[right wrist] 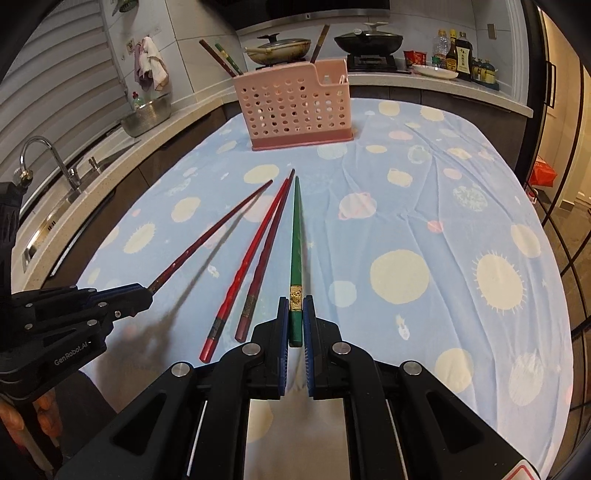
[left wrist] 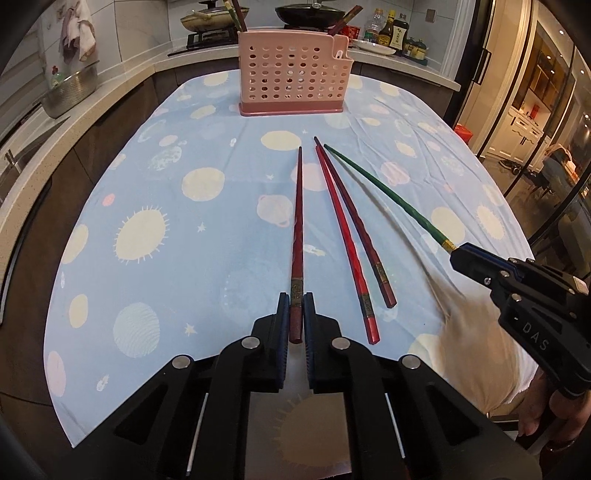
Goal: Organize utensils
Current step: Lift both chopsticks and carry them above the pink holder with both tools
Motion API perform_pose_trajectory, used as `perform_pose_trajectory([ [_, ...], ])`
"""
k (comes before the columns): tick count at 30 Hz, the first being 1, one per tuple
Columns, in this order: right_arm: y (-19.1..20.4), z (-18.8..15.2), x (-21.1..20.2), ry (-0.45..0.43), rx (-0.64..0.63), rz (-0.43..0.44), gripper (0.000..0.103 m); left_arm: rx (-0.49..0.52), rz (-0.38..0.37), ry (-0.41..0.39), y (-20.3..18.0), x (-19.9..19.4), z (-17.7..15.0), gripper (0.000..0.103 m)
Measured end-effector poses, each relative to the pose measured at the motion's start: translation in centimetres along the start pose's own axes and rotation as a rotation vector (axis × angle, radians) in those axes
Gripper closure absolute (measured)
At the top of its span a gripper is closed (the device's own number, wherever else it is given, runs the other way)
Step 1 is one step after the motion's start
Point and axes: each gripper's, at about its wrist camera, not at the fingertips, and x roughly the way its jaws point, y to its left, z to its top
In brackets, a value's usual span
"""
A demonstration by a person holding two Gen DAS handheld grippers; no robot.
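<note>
- The right gripper [left wrist: 458, 254] has the letters "DAS" on its black side.
- The left gripper [right wrist: 146, 291] has the words "GenRobot.AI" on its side.

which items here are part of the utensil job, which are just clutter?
Job: dark red chopstick in left tongs; green chopstick in right tongs; two red chopsticks on the tablecloth; pink holder.

Clutter: pans, sauce bottles, colander, tap.

Counter [left wrist: 177, 236] w/ thin matt cloth, wrinkled toward far right corner. Holder [left wrist: 293, 74] at far edge: perforated pink plastic, matt. Green chopstick [right wrist: 295, 236] & dark red chopstick [left wrist: 297, 221]: glossy lacquer, gold metallic bands. Hand-held gripper [left wrist: 295, 317] bodies matt black plastic.
</note>
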Motion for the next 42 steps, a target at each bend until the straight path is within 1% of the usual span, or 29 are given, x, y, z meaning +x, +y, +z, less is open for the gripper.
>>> perform_pose_trajectory([
  [8,-0.7,4.0,-3.1,-0.112,0.015,0.034,0.096,-0.009,0.035,-0.087,0.9,-2.5,3.0,0.096],
  [14,-0.8,8.0,-4.5,-0.196,-0.001,0.045,0.096,0.004,0.069,-0.194,1.4,-4.4,7.0,0.096],
  [19,-0.5,11.3,-5.2,-0.266,-0.022,0.053,0.096,0.0,0.101,-0.257,2.0,-5.2,10.3,0.096],
  [28,-0.6,15.7,-4.5,-0.313,-0.017,0.05,0.096,-0.014,0.131,-0.319,2.8,-5.3,15.0,0.096],
  [35,-0.7,18.3,-3.6,-0.329,-0.011,0.043,0.096,-0.018,0.136,-0.339,3.2,-5.3,17.6,0.096],
  [42,-0.4,20.6,-3.7,-0.358,-0.011,0.05,0.096,-0.012,0.138,-0.368,3.6,-5.9,20.0,0.096],
])
